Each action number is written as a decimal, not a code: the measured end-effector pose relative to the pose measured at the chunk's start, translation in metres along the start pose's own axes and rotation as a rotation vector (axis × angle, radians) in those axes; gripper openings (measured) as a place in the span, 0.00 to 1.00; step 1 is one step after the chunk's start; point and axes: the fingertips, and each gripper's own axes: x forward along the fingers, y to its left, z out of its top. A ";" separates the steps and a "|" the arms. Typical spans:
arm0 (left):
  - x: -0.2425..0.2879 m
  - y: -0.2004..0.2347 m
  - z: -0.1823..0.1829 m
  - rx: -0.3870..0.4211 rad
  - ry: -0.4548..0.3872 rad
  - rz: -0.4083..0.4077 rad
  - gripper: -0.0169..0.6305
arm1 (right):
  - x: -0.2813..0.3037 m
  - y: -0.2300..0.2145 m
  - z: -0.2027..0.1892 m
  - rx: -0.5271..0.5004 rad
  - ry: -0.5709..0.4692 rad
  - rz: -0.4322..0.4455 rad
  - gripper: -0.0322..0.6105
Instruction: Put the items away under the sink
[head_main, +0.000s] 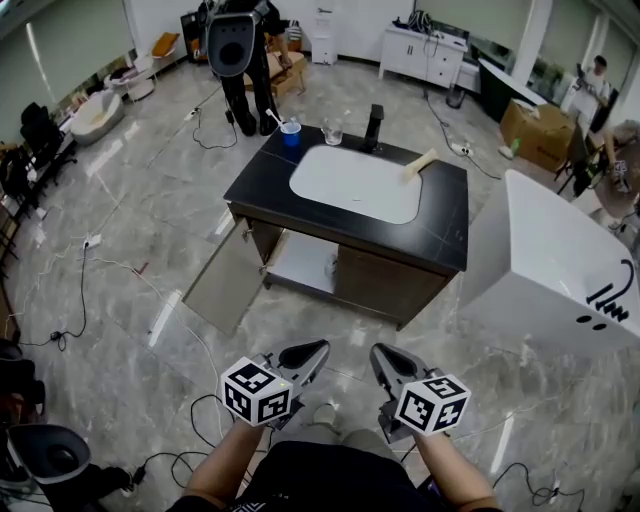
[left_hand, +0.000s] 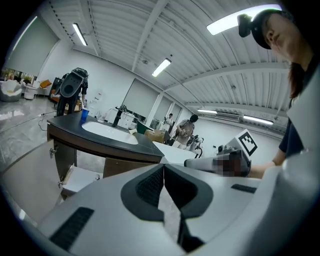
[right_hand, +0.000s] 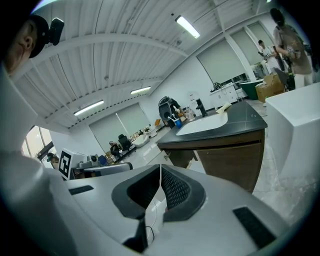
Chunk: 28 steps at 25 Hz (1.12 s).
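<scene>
Interior of the dark wooden under-sink cabinet (head_main: 385, 285) is mostly hidden by the black stone countertop (head_main: 450, 215); only a pale shelf strip (head_main: 305, 262) is seen. The beige object (head_main: 418, 166) at the white basin's (head_main: 355, 185) 2 o'clock is too small to identify. The white boxy unit (head_main: 560, 260) at 3 o'clock is cut off. The person's forearms (head_main: 225, 465) are cropped at 6 o'clock.
</scene>
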 end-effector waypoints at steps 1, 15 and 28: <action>0.001 0.005 0.001 0.000 0.004 0.000 0.04 | 0.005 0.000 0.003 0.006 -0.002 0.000 0.11; 0.037 0.043 0.032 -0.025 -0.029 0.033 0.04 | 0.051 -0.030 0.054 -0.007 0.011 0.063 0.11; 0.134 0.059 0.088 0.013 -0.065 0.079 0.04 | 0.077 -0.094 0.122 -0.064 0.043 0.148 0.11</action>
